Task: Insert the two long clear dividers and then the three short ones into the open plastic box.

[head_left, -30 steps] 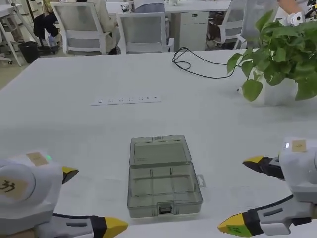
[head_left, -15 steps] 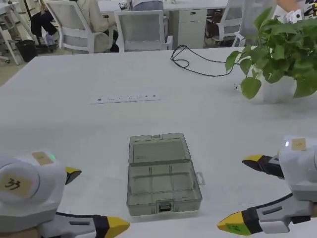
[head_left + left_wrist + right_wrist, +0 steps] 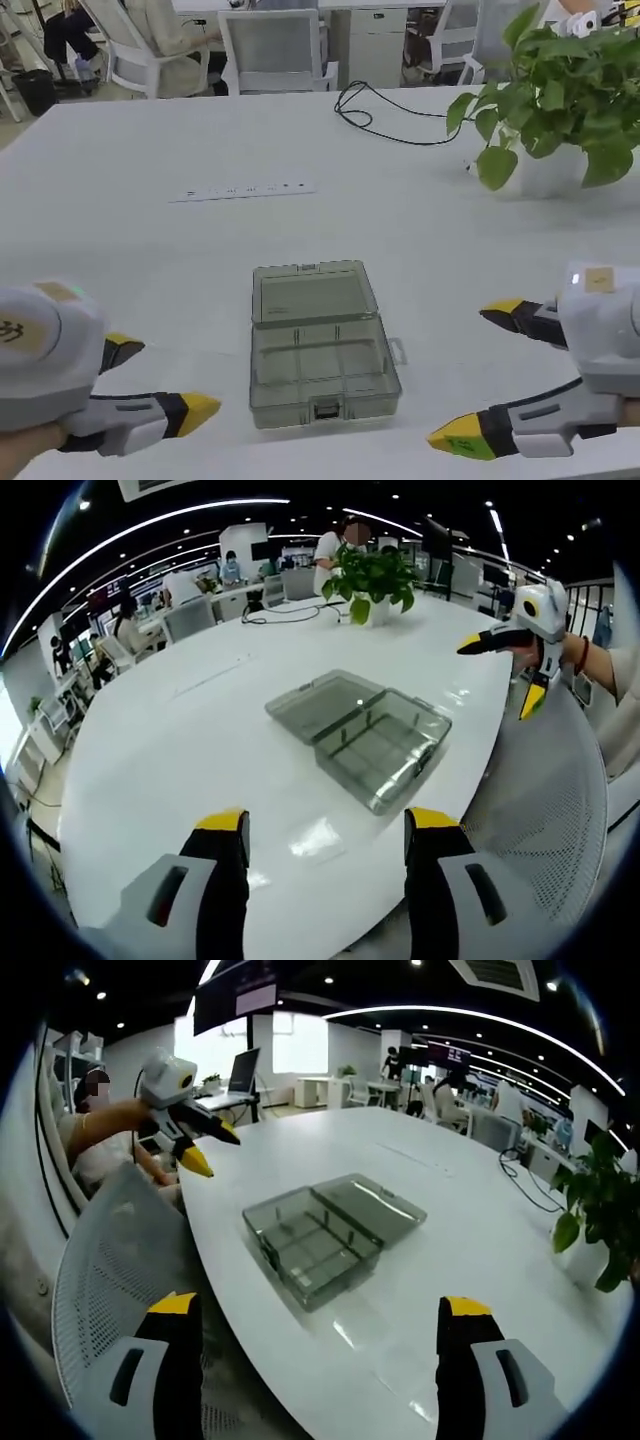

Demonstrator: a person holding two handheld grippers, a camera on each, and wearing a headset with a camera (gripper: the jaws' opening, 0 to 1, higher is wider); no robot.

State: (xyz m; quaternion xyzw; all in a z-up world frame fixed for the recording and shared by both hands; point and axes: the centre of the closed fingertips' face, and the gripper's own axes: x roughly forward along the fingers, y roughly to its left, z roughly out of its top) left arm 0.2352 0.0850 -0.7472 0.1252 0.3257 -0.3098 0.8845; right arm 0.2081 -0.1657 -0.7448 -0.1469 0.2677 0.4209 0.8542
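Where the white surface (image 3: 150, 250) nears its front edge: one smoky clear plastic box (image 3: 320, 345), lid laid back flat on the far side, tray toward the person. To its left, left tongs (image 3: 170, 377), jaws spread, empty, apart from it. To its right, right tongs (image 3: 465, 376), likewise spread and empty. Far right: potted plant (image 3: 560, 90), black cable (image 3: 390, 115).

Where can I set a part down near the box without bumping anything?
The widest bare table lies between the power strip and the plastic box. Bare strips also flank the box, toward the open left gripper and right gripper. The far right is crowded: potted plant and black cable.
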